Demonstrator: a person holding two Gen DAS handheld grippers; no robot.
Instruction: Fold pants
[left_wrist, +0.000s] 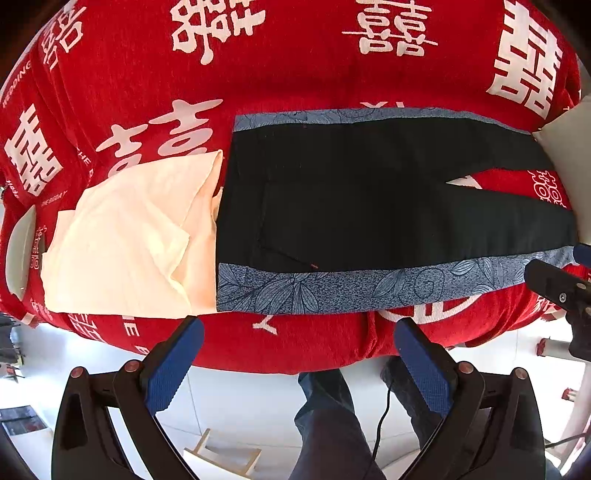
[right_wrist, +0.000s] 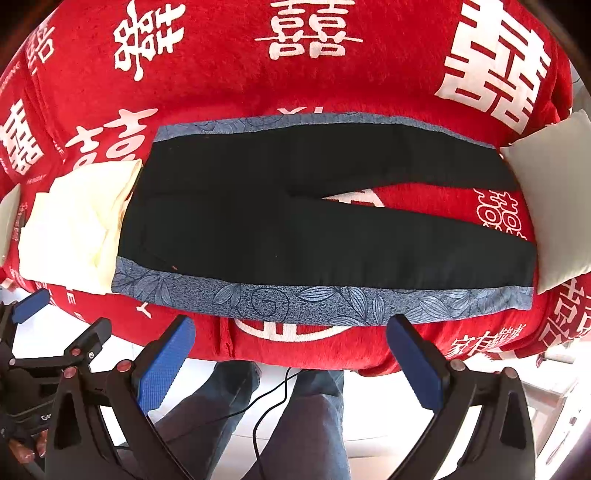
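Both hand-held grippers (left_wrist: 299, 354) (right_wrist: 291, 354) agape before pants (right_wrist: 295, 221)

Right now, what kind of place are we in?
Probably a home, likely a bedroom or living room. The black pants lie flat on a soft surface under a red cover printed with white wedding characters, a pale cushion at one end, tiled floor below.

My left gripper (left_wrist: 299, 365) and right gripper (right_wrist: 291, 363) both gape wide at bottom of frame, empty, my legs (right_wrist: 295, 424) below.
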